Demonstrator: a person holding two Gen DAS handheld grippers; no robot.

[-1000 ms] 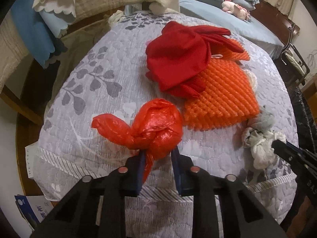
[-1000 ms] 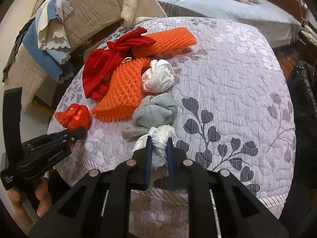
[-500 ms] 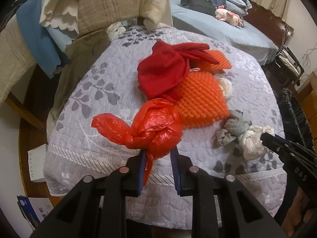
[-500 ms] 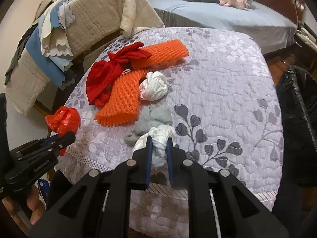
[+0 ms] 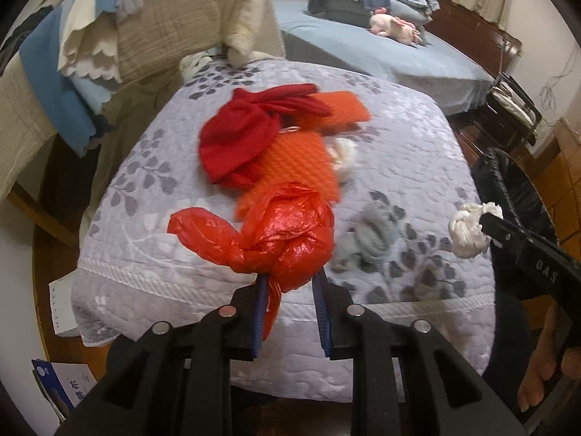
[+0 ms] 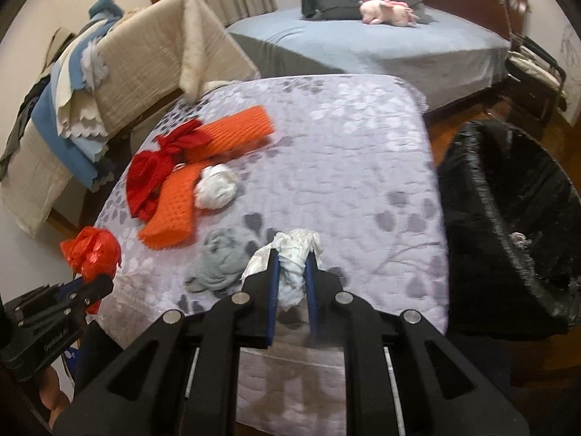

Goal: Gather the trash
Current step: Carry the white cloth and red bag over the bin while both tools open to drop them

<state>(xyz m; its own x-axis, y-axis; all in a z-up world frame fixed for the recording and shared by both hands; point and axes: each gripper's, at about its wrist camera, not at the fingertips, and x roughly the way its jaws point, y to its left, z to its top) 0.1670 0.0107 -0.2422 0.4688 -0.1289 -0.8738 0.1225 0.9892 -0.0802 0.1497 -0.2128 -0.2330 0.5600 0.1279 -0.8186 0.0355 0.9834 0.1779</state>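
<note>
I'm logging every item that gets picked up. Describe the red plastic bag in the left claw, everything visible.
The red plastic bag is thin, glossy, crinkled film bunched into a rounded wad, with a twisted tail sticking out to its left and a narrow strip hanging down between the fingers. The left claw is shut on its lower part, holding it lifted above the near edge of the grey leaf-patterned quilt. In the right wrist view it hangs beyond the quilt's left corner. Contents cannot be seen.

The left gripper (image 5: 290, 290) is held clamped on a red bag (image 5: 287, 232); the right gripper (image 6: 292, 272) is clamped on a white wad (image 6: 296, 254).
</note>
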